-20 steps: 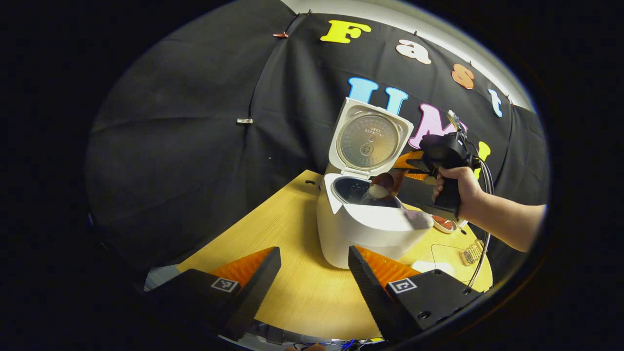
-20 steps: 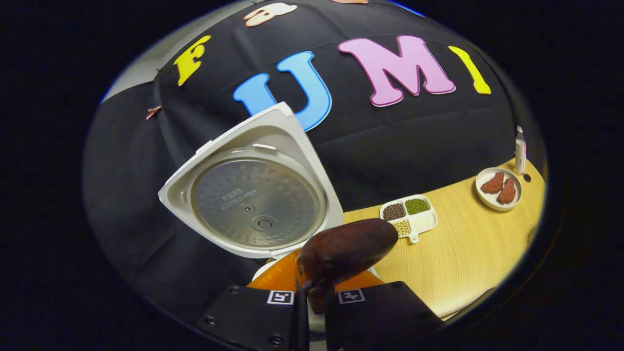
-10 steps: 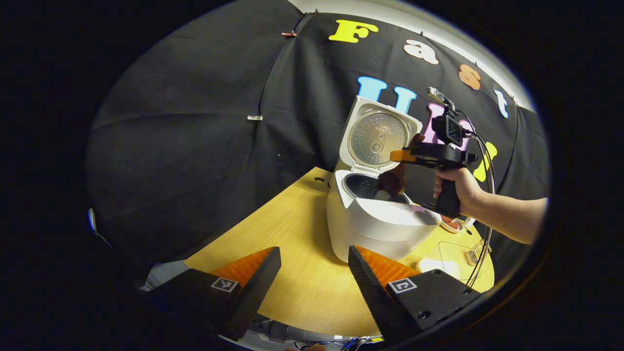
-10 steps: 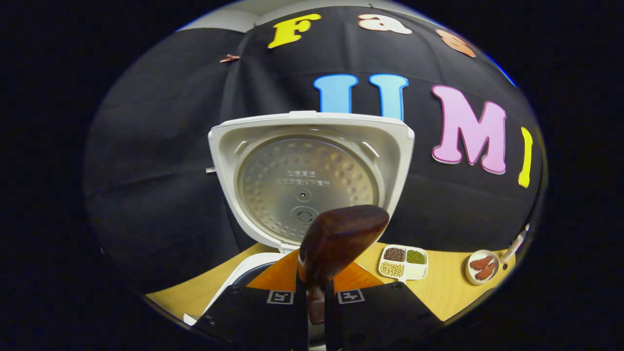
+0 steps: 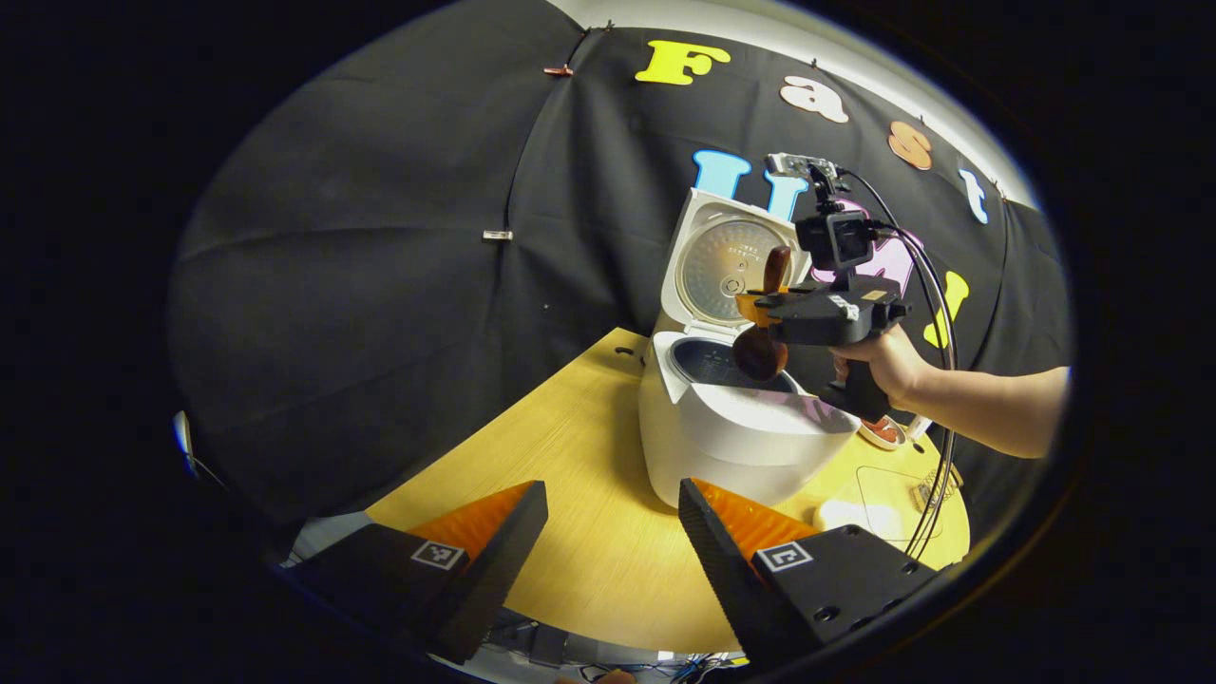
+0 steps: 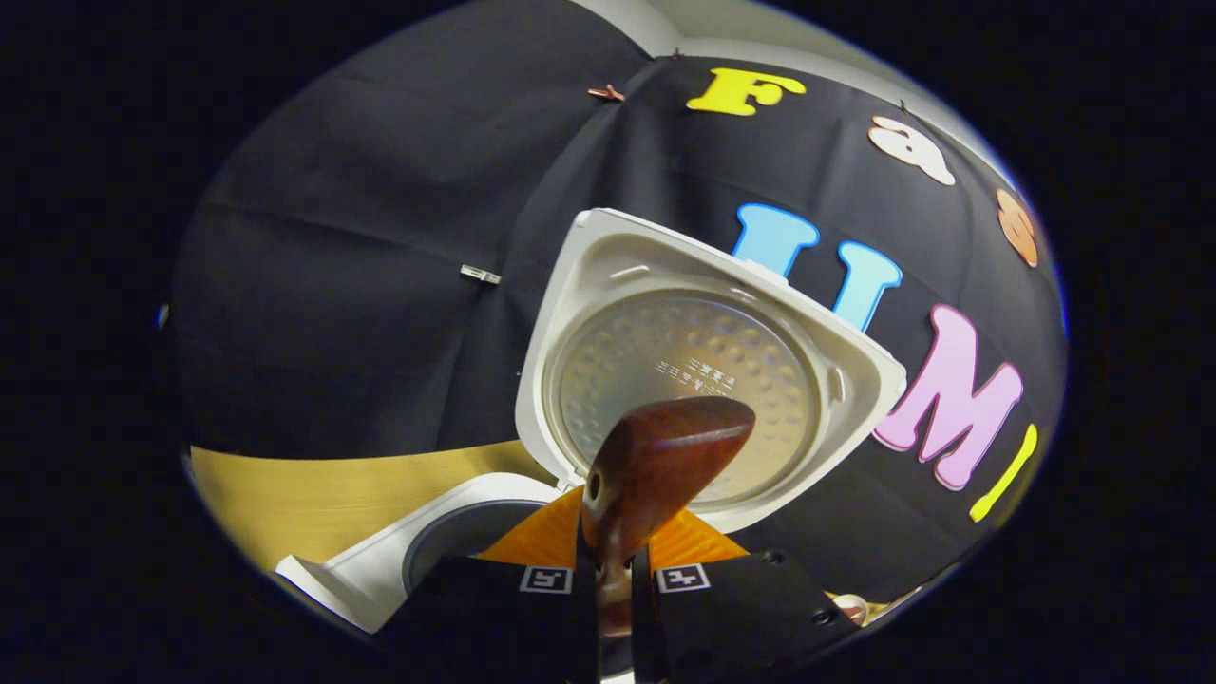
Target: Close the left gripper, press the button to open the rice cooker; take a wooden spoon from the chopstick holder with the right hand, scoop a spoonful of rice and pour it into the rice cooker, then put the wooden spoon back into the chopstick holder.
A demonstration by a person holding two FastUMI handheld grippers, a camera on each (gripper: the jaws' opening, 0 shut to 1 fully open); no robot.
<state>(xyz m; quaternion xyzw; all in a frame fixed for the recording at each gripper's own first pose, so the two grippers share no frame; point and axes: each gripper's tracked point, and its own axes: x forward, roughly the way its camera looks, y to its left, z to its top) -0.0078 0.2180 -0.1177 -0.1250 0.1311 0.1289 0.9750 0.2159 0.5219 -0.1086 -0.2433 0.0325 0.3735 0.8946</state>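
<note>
Black cloth wall point(image 5: 380, 237); light wooden table point(image 5: 570, 494).

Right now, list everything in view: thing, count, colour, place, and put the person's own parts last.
rice cooker: one, white, on the table, lid up.
lid: one, white rim with a metal inner plate, standing open behind the pot.
wooden spoon: one, dark brown, clamped in the right hand-held gripper, bowl hanging over the open pot.
table: one, light wood, under the cooker.
small dish: one, white with something red on it, on the table behind the cooker, mostly hidden.
wire holder: one, metal, near the table's right edge; too small to tell more.
left hand-held gripper: one, open, low over the table's near edge.
right hand-held gripper: one, shut on the spoon's handle.
hand: one, holding the right hand-held gripper's grip.
</note>
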